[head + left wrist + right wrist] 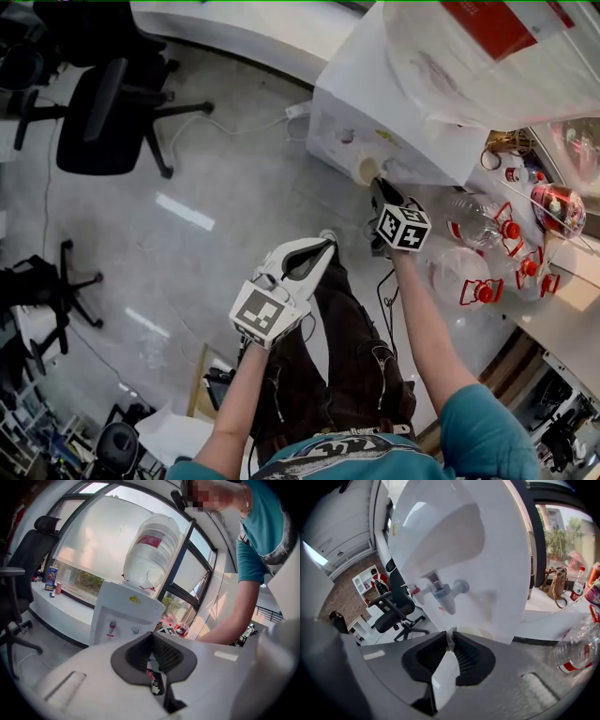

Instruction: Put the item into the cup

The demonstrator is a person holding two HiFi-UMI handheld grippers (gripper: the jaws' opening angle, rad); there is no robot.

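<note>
The right hand-held gripper (374, 185) is pinching the wall of a cup (367, 170), with the jaws standing narrow on the thin white paper. It is holding the cup in the niche of the dispenser (375, 89), just below the blue tap (446, 594) and beside the red tap (414, 590). The left hand-held gripper (327, 247) is hanging in mid-air above the floor (216, 187), well apart from the dispenser. Its jaws are standing together with nothing between them.

By my reading the task is sitting at an early stage. The cup is lifted and brought to the taps, but nothing is showing inside it as far as the views reach. No stream is showing from either tap, and no loose item is showing in either gripper. What the item is I cannot tell; putting it in is what is left.

The cup seems to be standing upright, its long axis running up and down. Its mouth is facing up towards the tap and its cream rim is lying just beyond the right jaws. The pinched wall is running down between them.
</note>
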